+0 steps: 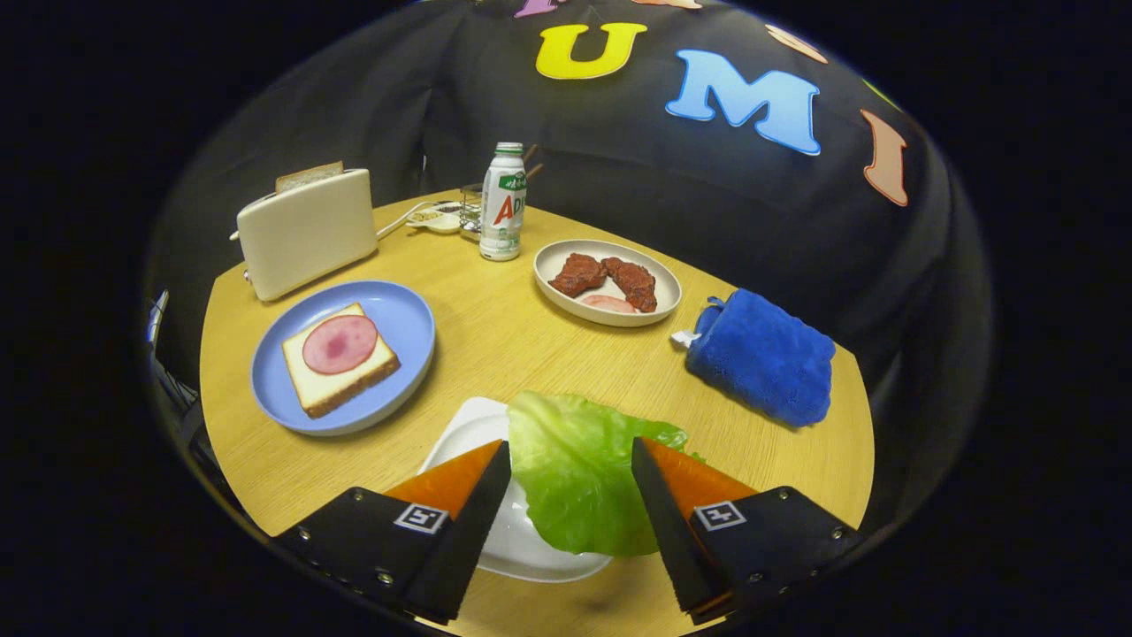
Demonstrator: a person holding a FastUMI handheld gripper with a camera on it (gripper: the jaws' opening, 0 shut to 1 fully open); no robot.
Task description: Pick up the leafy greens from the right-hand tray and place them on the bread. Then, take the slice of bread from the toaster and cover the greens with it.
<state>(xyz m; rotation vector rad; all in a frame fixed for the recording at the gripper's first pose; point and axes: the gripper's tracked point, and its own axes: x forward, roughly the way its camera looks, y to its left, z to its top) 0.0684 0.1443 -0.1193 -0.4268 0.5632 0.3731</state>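
Note:
A green lettuce leaf (575,478) sits between my fingers, and my gripper (570,447) is shut on it, both fingers pressing its sides. The leaf hangs over the white tray (469,433) just below and ahead of the fingers, hiding the tray's right part. Beyond the left finger, a blue plate (402,310) carries a slice of bread (340,376) with a round pink ham slice (340,344) on top. Further back stands a cream toaster (305,232) with a second bread slice (308,176) sticking up out of its slot.
A round wooden table (495,336) carries everything. A beige oval dish (557,257) with pieces of meat lies ahead, a blue folded cloth (762,356) lies beyond the right finger, and a white drink bottle (503,203) with small dishes (439,218) stands at the back.

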